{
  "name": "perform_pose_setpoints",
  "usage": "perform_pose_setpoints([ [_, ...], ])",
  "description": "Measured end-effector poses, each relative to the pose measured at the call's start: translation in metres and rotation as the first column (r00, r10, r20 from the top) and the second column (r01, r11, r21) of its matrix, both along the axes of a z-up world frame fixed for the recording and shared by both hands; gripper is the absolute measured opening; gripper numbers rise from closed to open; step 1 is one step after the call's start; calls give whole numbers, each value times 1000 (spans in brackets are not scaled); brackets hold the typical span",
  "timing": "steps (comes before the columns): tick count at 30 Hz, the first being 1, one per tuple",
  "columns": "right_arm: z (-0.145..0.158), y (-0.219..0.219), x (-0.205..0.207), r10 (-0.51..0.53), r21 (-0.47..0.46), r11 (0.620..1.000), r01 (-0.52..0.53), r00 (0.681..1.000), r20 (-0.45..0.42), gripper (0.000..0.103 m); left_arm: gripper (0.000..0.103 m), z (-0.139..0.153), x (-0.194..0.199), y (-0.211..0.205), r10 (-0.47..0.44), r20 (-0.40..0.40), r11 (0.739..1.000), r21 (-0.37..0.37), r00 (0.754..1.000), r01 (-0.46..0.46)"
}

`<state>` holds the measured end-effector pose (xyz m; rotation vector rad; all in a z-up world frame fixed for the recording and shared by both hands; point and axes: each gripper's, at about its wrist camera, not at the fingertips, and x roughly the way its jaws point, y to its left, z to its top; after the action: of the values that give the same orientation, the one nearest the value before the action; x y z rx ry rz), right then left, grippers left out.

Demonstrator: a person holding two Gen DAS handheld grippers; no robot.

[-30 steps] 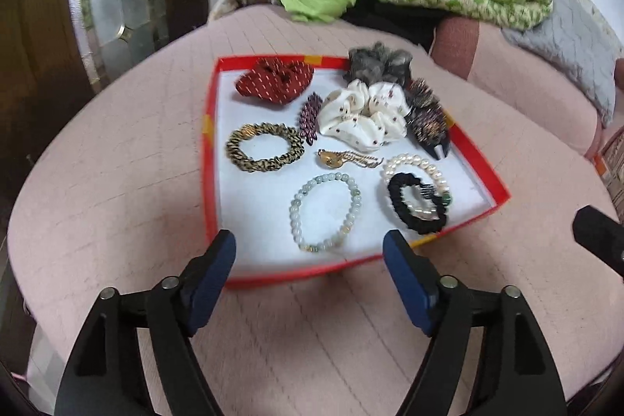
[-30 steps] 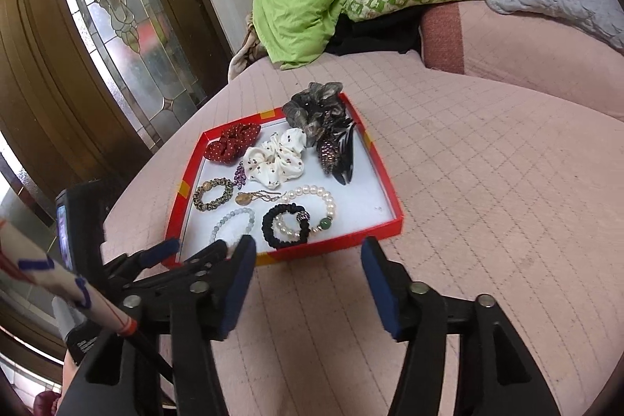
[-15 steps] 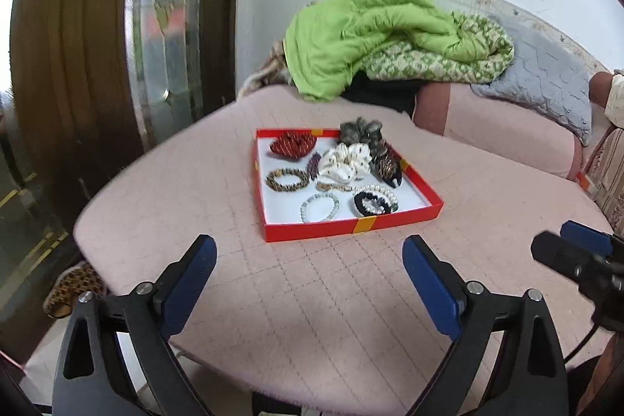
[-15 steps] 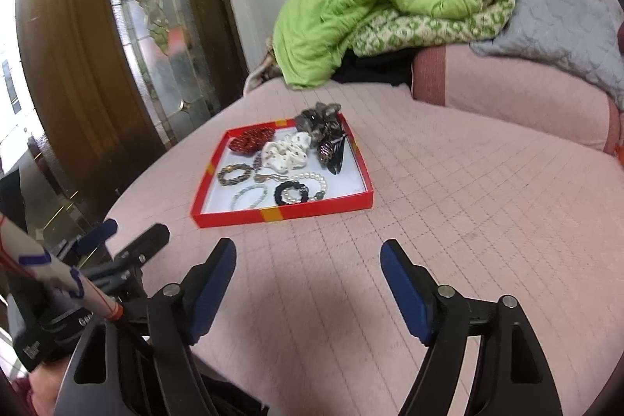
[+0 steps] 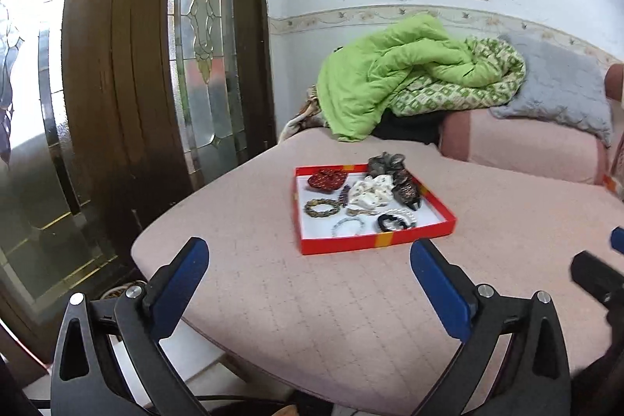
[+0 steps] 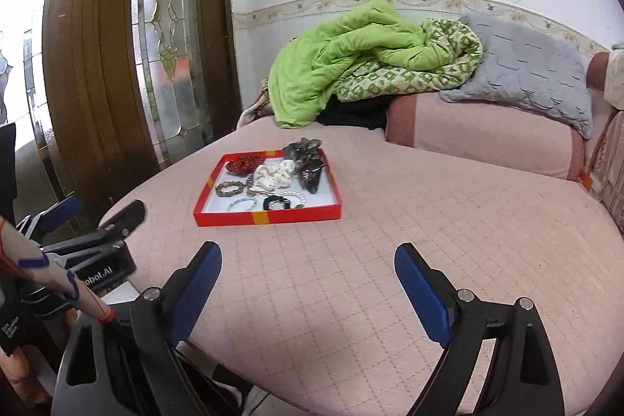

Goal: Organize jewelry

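A red tray [image 5: 353, 245] [image 6: 269, 218] with a white floor sits on the pink quilted bed. It holds a red scrunchie [image 5: 327, 179], a white scrunchie [image 5: 370, 190], a dark hair clip [image 5: 407, 189], a gold bracelet [image 5: 321, 207], a pale bead bracelet [image 5: 349, 225] and a black band over a pearl bracelet [image 5: 394, 222]. My left gripper [image 5: 309, 269] is open and empty, well back from the tray near the bed's front edge. My right gripper [image 6: 308, 269] is open and empty, also well short of the tray.
A green quilt [image 5: 394, 77] and a grey pillow [image 5: 553, 92] lie piled at the back of the bed. A wooden door with leaded glass [image 5: 128, 65] stands at the left. The left gripper also shows in the right wrist view [image 6: 85, 232].
Both grippers have pulled far back and up from the tray, which now looks small and distant. Both stay open and empty. The jewelry has not moved.
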<state>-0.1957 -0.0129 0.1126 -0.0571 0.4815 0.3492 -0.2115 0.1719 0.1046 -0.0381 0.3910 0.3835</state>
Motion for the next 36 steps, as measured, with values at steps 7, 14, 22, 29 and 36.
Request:
perform_pose_setpoints([
  [7, -13, 5, 11, 3, -14, 1000, -2, 1000, 9, 94, 103, -23, 27, 2, -19, -92, 999, -46, 996, 15],
  [14, -23, 11, 22, 15, -14, 1000, -16, 1000, -6, 94, 103, -31, 37, 14, 11, -123, 994, -110, 992, -25],
  [22, -30, 7, 28, 15, -12, 1000, -15, 1000, -23, 94, 103, -32, 38, 20, 40, -135, 990, -127, 990, -58],
  [29, -31, 7, 25, 21, -15, 1000, -21, 1000, -19, 94, 103, -32, 38, 22, 44, -140, 990, -125, 989, -62],
  [36, -31, 8, 25, 17, -11, 1000, -18, 1000, -24, 94, 103, -33, 39, 23, 42, -141, 990, -124, 989, -60],
])
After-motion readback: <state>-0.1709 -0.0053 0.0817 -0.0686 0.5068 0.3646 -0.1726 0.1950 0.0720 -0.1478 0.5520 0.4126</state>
